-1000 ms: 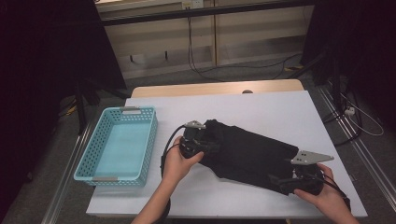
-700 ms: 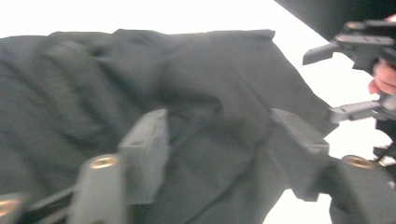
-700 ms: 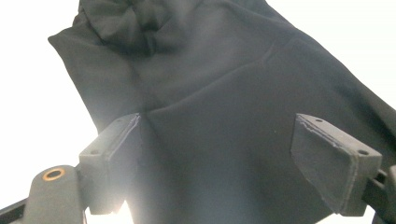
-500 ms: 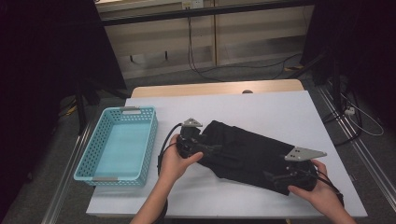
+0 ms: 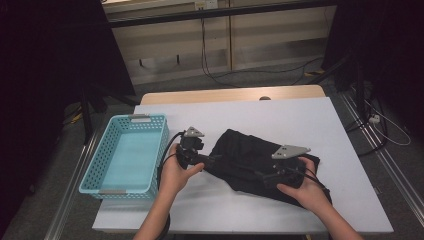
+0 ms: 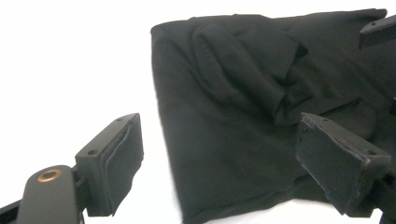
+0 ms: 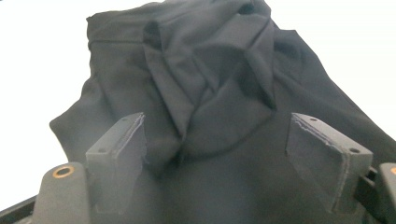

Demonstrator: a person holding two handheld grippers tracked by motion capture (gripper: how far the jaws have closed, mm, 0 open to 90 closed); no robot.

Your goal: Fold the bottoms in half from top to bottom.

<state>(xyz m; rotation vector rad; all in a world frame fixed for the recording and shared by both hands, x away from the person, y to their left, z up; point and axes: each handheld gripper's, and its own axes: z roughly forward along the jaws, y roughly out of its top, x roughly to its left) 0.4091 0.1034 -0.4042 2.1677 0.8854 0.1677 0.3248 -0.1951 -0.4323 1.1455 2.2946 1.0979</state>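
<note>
We hold the left gripper [image 5: 212, 159] at the edge of a crumpled black garment [image 5: 250, 155] on the white tabletop [image 5: 300, 120], fingers [image 6: 112, 168] just opened wide, gripping nothing. The right gripper [image 5: 260, 176] hovers over the cloth, fingers [image 7: 116, 158] spread, slightly narrowing. The turquoise basket [image 5: 100, 165] stands empty nearby.

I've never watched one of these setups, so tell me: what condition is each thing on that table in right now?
black garment: lying crumpled and partly folded on the table.
blue basket: upright, nothing in it.
left gripper: open, jaws have just been opening, no pad pressing the cloth.
right gripper: open above the cloth, gripping nothing.
</note>
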